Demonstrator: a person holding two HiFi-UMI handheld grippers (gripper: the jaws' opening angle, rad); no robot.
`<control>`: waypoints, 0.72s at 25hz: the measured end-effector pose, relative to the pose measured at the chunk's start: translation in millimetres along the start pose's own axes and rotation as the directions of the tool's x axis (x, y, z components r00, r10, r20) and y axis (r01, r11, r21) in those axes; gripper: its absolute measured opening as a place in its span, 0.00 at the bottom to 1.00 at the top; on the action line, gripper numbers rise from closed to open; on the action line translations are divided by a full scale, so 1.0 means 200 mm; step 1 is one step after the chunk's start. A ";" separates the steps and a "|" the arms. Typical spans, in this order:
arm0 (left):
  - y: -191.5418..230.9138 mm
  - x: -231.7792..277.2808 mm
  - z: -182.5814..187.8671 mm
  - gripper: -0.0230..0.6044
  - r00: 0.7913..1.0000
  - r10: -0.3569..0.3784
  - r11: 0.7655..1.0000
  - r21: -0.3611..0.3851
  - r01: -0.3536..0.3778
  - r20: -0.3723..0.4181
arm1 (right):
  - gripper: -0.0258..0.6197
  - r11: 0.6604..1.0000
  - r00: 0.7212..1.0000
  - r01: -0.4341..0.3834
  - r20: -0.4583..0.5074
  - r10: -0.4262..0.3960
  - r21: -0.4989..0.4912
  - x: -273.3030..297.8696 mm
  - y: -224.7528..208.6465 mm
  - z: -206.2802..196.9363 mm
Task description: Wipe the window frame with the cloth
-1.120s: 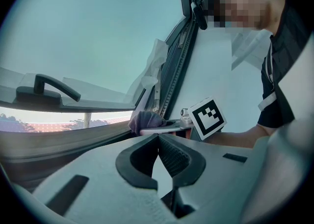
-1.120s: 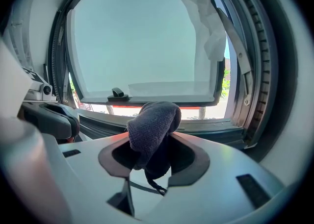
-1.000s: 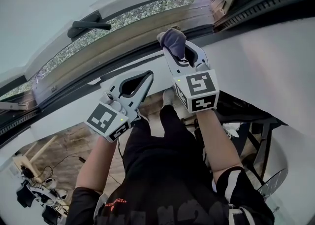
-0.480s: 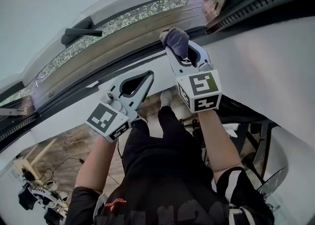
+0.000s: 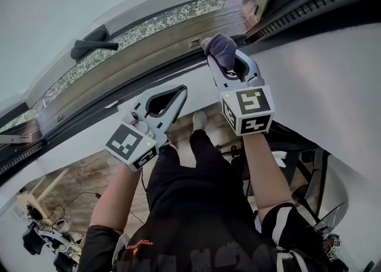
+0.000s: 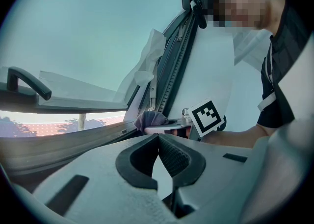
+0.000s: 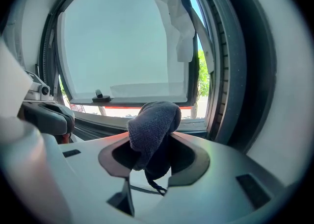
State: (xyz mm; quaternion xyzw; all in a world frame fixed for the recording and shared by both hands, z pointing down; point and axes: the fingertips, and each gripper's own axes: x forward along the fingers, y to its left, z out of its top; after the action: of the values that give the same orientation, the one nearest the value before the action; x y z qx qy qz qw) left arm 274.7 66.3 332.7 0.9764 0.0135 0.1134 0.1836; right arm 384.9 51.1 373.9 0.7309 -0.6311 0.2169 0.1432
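A grey-purple cloth (image 5: pixel 219 49) is bunched at the tip of my right gripper (image 5: pixel 222 58), which is shut on it. The cloth presses against the dark lower rail of the window frame (image 5: pixel 143 78), close to the right corner. In the right gripper view the cloth (image 7: pixel 153 125) bulges out of the gripper (image 7: pixel 152 143) in front of the frame's bottom rail (image 7: pixel 196 126). My left gripper (image 5: pixel 180 91) hovers lower left over the white ledge, shut and holding nothing. Its view shows the cloth (image 6: pixel 151 119) ahead of its closed tips (image 6: pixel 158 137).
A black window handle (image 5: pixel 92 46) sits on the sash at the left. A dark ribbed track (image 5: pixel 309 0) runs along the right side of the frame. White plastic sheeting (image 7: pixel 177 19) hangs on the glass. The white ledge (image 5: pixel 315 68) lies under the window, with the person's legs below.
The right gripper has slid the cloth to the right along the lower rail, nearer the corner. The left gripper has stayed about where it was.
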 end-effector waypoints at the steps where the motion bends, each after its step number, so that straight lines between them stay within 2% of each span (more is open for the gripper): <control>1: 0.00 0.01 0.00 0.07 1.000 -0.001 1.000 0.001 0.001 0.000 | 0.28 1.000 1.000 0.003 0.000 -0.003 0.001 0.00 -0.01 0.00; 18: -0.01 0.10 0.01 0.07 1.000 -0.025 1.000 0.001 0.025 -0.005 | 0.28 0.998 0.998 0.059 0.003 -0.059 0.020 -0.03 -0.18 0.00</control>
State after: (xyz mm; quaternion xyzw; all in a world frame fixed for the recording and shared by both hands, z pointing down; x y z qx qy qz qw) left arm 295.0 69.0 333.5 0.9759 0.0260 0.1134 0.1845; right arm 419.9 62.3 373.3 0.7509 -0.6073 0.2176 0.1413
